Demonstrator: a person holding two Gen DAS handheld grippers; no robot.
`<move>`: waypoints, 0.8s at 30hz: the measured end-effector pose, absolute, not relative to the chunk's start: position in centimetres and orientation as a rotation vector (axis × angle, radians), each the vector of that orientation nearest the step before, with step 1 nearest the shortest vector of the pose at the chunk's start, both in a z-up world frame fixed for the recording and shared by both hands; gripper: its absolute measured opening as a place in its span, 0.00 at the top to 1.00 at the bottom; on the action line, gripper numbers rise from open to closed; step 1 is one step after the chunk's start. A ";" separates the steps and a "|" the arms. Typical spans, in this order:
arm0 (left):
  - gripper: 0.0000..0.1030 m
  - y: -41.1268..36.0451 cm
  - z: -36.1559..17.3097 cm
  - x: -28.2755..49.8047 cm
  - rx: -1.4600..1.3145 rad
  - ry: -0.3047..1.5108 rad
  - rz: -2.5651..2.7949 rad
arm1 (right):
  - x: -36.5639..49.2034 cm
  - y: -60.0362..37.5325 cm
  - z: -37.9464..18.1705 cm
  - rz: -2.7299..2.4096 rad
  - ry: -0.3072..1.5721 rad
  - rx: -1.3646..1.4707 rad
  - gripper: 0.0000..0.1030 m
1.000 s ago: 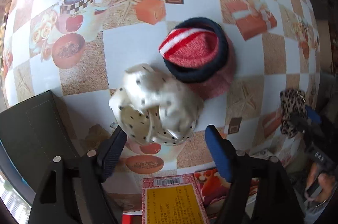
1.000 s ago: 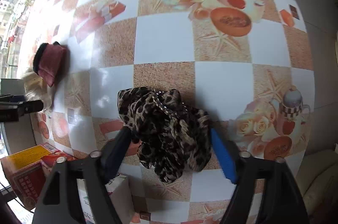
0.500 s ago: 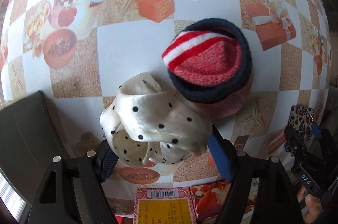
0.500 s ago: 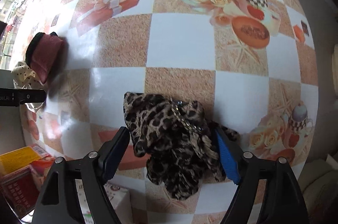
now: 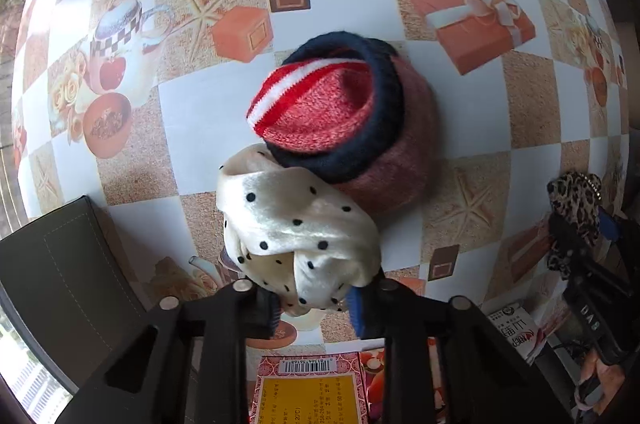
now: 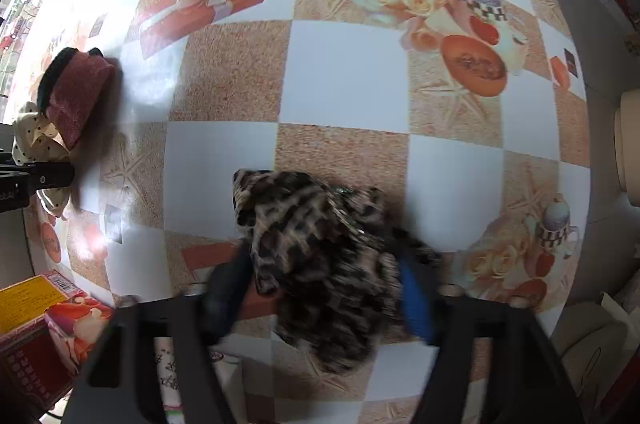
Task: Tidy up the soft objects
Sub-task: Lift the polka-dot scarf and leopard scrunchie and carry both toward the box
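Two tongs are loaded: left tongs point(image 5: 312, 298) clamp the polka-dot scarf point(image 5: 296, 236), touching the knit hat point(image 5: 340, 119) just ahead on the tabletop point(image 5: 208, 119); right tongs point(image 6: 324, 284) clamp the leopard scarf point(image 6: 320, 256), well apart from the hat.

Right gripper point(image 5: 592, 236), seen in left wrist view: white letters "DAS" on black body. Below it, white carton point(image 5: 516, 334): red Chinese characters, not readable. Left of carton, yellow-red box point(image 5: 308, 390): barcode with digits, print too small.
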State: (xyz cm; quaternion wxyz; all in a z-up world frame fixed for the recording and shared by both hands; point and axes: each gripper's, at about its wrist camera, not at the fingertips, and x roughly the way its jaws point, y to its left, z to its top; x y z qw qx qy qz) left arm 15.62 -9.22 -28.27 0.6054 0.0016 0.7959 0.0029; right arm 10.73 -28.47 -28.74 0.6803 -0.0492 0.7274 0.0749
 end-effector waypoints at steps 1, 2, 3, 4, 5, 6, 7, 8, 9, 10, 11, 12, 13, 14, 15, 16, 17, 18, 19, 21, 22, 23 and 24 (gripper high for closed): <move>0.78 -10.2 -28.1 15.7 0.011 1.836 0.009 | 10.8 -28.6 -28.6 0.167 1.626 -0.105 0.60; 0.78 -10.6 -28.0 15.7 0.019 1.827 0.009 | 10.9 -28.8 -28.4 0.163 1.623 -0.099 0.65; 0.78 -10.9 -27.7 15.9 0.026 1.816 0.008 | 11.1 -29.2 -28.4 0.162 1.626 -0.078 0.69; 0.78 -11.2 -27.4 15.9 0.036 1.801 0.006 | 11.3 -29.6 -28.3 0.166 1.633 -0.038 0.70; 0.78 -11.6 -26.8 16.1 0.044 1.787 0.004 | 11.5 -30.0 -28.2 0.165 1.636 -0.004 0.70; 0.78 -11.9 -26.2 16.3 0.044 1.777 0.000 | 11.7 -30.3 -27.9 0.158 1.632 0.022 0.70; 0.78 -12.0 -25.4 16.6 0.035 1.771 -0.006 | 11.9 -30.5 -27.7 0.151 1.625 0.036 0.70; 0.78 -12.1 -24.9 16.6 0.030 1.762 -0.010 | 12.1 -30.6 -27.5 0.145 1.619 0.056 0.70; 0.78 -12.2 -24.4 16.6 0.033 1.754 -0.015 | 12.3 -30.7 -27.4 0.141 1.618 0.076 0.70; 0.78 -11.8 -23.6 16.5 0.037 1.746 -0.022 | 12.5 -30.9 -27.2 0.138 1.618 0.090 0.70; 0.78 -12.1 -23.3 16.6 0.040 1.736 -0.030 | 12.7 -31.5 -27.0 0.135 1.617 0.100 0.70; 0.78 -12.4 -22.2 17.5 0.041 1.730 -0.037 | 12.8 -31.6 -26.7 0.128 1.613 0.106 0.70; 0.78 -12.6 -21.4 17.1 0.039 1.724 -0.047 | 12.9 -31.7 -26.5 0.124 1.609 0.108 0.70; 0.78 -13.0 -21.1 17.3 0.035 1.718 -0.059 | 13.0 -31.8 -26.3 0.120 1.604 0.111 0.70; 0.78 -13.5 -20.4 17.4 0.036 1.709 -0.071 | 13.1 -32.1 -26.0 0.116 1.600 0.120 0.70; 0.78 -13.2 -19.7 18.2 0.041 1.701 -0.086 | 12.8 -32.6 -25.3 0.111 1.598 0.131 0.70; 0.78 -13.7 -19.2 18.2 0.049 1.693 -0.099 | 12.5 -33.2 -24.6 0.107 1.597 0.141 0.70; 0.78 -14.3 -18.7 18.2 0.055 1.685 -0.114 | 12.1 -33.6 -24.0 0.103 1.596 0.150 0.70; 0.78 -14.7 -18.3 18.0 0.058 1.679 -0.128 | 11.9 -33.9 -23.6 0.096 1.594 0.156 0.70; 0.78 -15.8 -17.5 17.7 0.060 1.665 -0.160 | 11.7 -34.3 -23.1 0.085 1.593 0.173 0.70; 0.78 -16.3 -17.1 17.4 0.062 1.659 -0.172 | 11.6 -35.2 -22.8 0.081 1.593 0.183 0.70; 0.78 -16.9 -16.6 17.1 0.066 1.652 -0.187 | 10.9 -36.1 -22.5 0.077 1.593 0.194 0.70; 0.78 -17.3 -16.1 17.0 0.067 1.648 -0.199 | 10.6 -36.3 -22.3 0.071 1.593 0.205 0.70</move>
